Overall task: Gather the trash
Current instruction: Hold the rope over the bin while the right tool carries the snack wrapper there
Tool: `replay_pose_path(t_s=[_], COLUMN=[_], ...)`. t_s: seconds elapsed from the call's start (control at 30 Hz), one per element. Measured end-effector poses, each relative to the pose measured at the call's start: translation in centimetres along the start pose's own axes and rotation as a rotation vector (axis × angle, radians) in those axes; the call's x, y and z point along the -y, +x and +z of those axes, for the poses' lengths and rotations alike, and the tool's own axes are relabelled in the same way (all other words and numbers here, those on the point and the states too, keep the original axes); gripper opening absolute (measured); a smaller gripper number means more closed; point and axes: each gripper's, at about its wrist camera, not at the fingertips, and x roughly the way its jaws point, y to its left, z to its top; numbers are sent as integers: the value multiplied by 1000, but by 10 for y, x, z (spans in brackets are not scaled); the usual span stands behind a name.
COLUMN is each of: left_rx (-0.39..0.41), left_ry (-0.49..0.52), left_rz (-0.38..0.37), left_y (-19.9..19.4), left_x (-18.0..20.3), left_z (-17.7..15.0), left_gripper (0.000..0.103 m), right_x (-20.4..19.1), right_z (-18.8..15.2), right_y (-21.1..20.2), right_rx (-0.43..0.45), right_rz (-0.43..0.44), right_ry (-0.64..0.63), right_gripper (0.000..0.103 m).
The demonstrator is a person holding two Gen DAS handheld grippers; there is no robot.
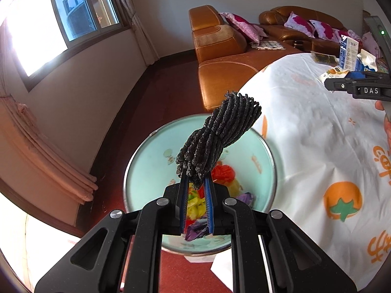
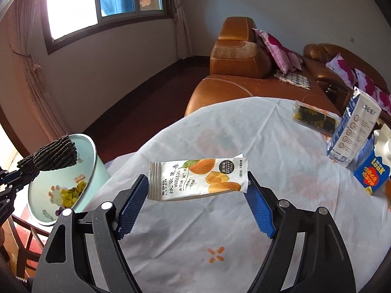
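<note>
- Your left gripper (image 1: 196,183) has its jaws clamped on the lower end of a black, ribbed, knobbly bundle (image 1: 220,136); it stands up from the blue pads, twisted at the waist.
- That bundle hangs over the open mouth of the pale mint round bin with a metal rim (image 1: 144,171). Inside the bin: crumpled wrappers in red, yellow and purple (image 1: 220,190).
- The bin sits on the dark red floor (image 1: 151,92), just beside the edge of the desk under its white cloth with orange fruit prints (image 1: 317,134).
- Your right gripper (image 2: 198,190) has its jaws wide apart, with a white snack sachet printed with orange peach slices (image 2: 198,180) spanning the gap; its two short ends meet the pads, and it looks lifted off the cloth. Whether the pads press it, you cannot tell for certain.
- Farther from the bin, at the desk's far side: a tall white-and-blue carton (image 2: 354,131), a blue carton with a red heart (image 2: 372,173), a clear packet with a dark, yellow-flecked filling (image 2: 315,118).
- Beyond the desk from the bin: an orange-brown leather sofa (image 2: 234,56) with pink floral cushions (image 2: 276,48).
</note>
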Motion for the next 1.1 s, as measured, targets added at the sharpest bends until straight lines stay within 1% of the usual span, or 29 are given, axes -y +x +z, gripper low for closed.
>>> replay_pose_path(t_s=[0.17, 0.67, 1.1], left_rx=[-16, -60, -69], left_ry=[-15, -45, -72], left_rz=[24, 98, 114], left_y=[-1, 4, 4], left_x=[-15, -46, -59], left_z=[-9, -33, -41], left_gripper=[12, 12, 12], right_x=[-32, -102, -127], right_z=[8, 16, 18], right_y=[2, 16, 23], right_rx=[10, -1, -8], right_rz=[46, 125, 156], right_ry=[-37, -137, -190], right_gripper=[78, 78, 78])
